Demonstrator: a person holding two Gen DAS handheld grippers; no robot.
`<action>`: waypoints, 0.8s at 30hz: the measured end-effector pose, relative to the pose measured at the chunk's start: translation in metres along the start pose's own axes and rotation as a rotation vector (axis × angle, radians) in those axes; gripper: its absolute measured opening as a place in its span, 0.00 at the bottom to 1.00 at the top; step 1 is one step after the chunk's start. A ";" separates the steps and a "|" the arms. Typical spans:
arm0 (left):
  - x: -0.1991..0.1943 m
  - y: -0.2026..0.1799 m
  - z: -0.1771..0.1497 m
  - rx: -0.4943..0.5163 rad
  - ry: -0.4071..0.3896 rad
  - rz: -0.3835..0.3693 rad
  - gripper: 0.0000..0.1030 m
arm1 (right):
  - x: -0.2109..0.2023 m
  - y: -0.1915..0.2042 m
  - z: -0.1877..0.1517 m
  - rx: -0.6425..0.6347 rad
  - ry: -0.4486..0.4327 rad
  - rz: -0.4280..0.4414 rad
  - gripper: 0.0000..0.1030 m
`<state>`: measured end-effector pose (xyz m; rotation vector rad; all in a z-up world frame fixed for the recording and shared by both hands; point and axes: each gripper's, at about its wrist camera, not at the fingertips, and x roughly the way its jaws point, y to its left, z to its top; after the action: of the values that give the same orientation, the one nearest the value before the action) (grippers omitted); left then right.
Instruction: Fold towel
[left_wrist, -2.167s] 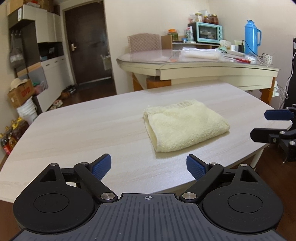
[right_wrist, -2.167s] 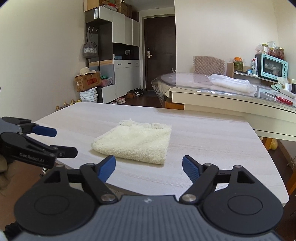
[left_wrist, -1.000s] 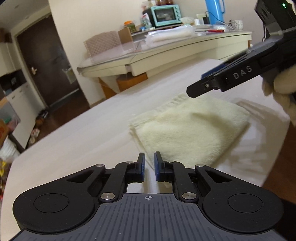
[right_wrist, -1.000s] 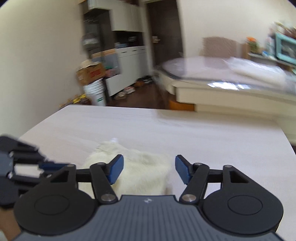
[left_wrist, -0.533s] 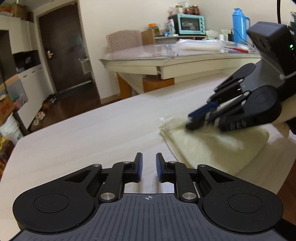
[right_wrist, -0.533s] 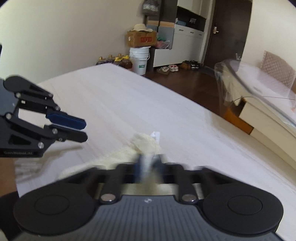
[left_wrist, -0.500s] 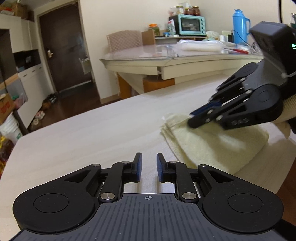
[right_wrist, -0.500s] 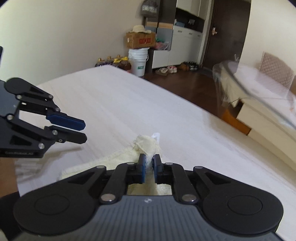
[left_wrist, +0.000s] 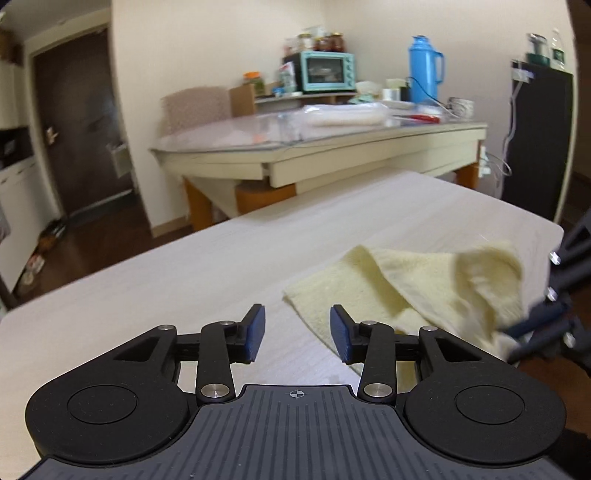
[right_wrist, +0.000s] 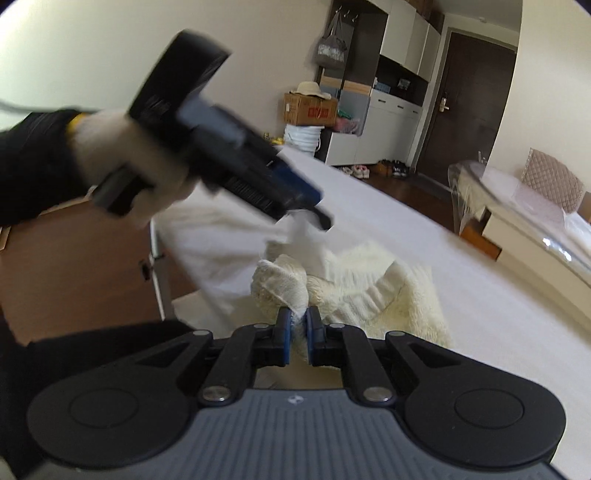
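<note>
The pale yellow towel is lying at the near right part of the light wooden table, but it is no longer sitting as the flat, neat fold it was two seconds ago: one corner is now being lifted and dragged toward the table edge, so the fold is coming open, probably to be redone. The right gripper, which was gaping wide a second ago, is now clamping a bunched corner of cloth between its blue pads. The left gripper is spreading its jaws, with only bare table between them. Only the right wrist view is showing that pinch close up, along with the gloved left hand; the left view is showing the layer peeling back and the cluttered side table beyond.
</note>
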<state>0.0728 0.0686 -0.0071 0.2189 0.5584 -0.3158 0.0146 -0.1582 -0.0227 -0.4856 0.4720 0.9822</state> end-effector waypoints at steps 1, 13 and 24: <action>0.001 -0.002 0.002 0.015 -0.001 -0.005 0.41 | -0.001 0.001 0.001 -0.004 0.014 -0.002 0.11; 0.009 -0.009 -0.010 0.037 0.031 0.015 0.44 | -0.040 -0.008 0.033 0.018 -0.128 0.072 0.42; 0.004 -0.009 -0.019 0.026 0.026 0.021 0.47 | 0.016 0.037 0.018 -0.398 0.006 -0.083 0.40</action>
<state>0.0636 0.0648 -0.0257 0.2540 0.5779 -0.2998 -0.0069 -0.1200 -0.0236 -0.8589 0.2574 0.9977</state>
